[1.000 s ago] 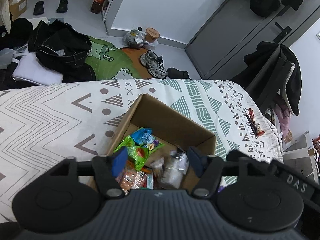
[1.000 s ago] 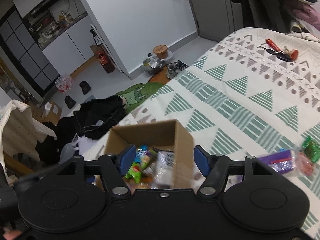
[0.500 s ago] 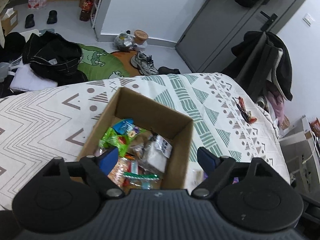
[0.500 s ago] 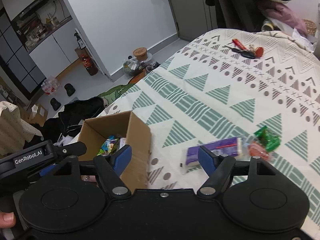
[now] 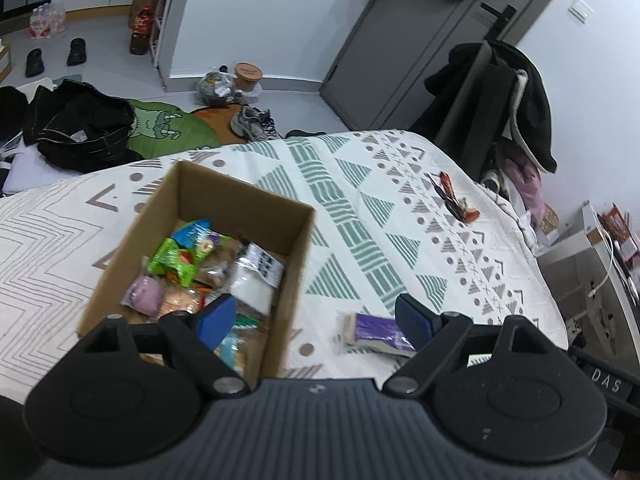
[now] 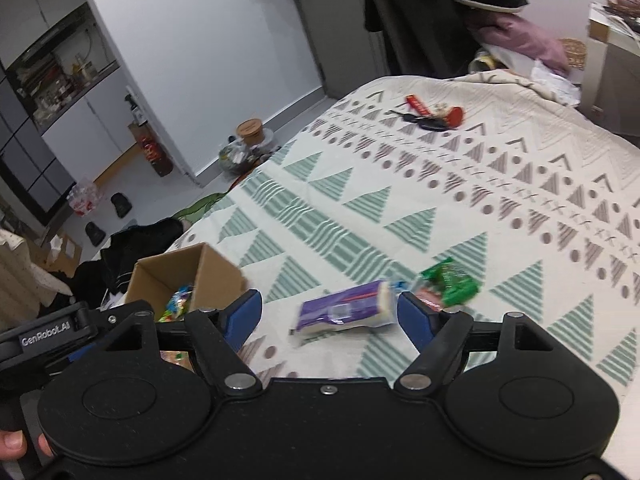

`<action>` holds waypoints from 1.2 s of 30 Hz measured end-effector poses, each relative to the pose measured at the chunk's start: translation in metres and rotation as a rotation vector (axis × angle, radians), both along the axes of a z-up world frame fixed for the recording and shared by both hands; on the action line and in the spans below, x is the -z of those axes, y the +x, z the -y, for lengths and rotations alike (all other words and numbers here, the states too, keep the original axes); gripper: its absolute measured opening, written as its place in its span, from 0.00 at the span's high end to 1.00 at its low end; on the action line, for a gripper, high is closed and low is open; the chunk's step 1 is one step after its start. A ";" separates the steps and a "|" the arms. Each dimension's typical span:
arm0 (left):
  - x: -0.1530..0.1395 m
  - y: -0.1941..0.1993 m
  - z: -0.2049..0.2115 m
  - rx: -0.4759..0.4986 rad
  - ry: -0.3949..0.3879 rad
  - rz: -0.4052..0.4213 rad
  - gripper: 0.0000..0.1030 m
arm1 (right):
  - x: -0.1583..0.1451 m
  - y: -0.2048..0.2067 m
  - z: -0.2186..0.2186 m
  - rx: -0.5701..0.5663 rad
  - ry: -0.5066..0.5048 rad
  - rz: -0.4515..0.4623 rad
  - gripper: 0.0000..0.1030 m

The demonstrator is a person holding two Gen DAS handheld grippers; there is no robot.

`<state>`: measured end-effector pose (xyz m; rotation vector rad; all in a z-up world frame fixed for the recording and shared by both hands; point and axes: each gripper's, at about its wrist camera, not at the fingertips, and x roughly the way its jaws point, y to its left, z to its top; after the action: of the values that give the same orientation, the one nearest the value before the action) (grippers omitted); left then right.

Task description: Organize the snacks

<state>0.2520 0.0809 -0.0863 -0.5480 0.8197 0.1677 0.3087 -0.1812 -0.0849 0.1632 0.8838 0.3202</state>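
Left wrist view: the left gripper (image 5: 316, 316) has its jaws spread wide with nothing between them. It hangs over the right wall of the cardboard box (image 5: 294, 268), which sits on the bed (image 5: 360, 200) and holds mixed snack packets (image 5: 180, 256). A purple packet (image 5: 374, 330) lies on the bedspread just right of the box.

Right wrist view: the right gripper (image 6: 330, 314) also has its jaws apart, gripping nothing. The purple packet (image 6: 344, 310) lies on the bed (image 6: 440, 200) between the fingertips, beneath them. A green packet (image 6: 450, 280) lies just beside it. The cardboard box (image 6: 212, 276) stands to the left. Keys (image 6: 430, 118) rest well apart.
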 end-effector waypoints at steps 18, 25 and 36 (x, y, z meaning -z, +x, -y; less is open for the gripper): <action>0.011 0.027 0.069 0.137 0.114 -0.010 0.17 | 0.046 0.014 0.061 0.102 0.072 -0.073 0.35; 0.030 0.043 0.090 0.200 0.141 -0.040 0.17 | 0.063 0.026 0.076 0.144 0.091 -0.108 0.35; 0.072 0.069 0.108 0.245 0.170 -0.137 0.17 | 0.092 0.051 0.082 0.152 0.097 -0.165 0.35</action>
<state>0.3214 -0.0272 -0.1583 -0.2753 0.9880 0.0493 0.3597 -0.2628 -0.1764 0.3493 1.0131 0.2097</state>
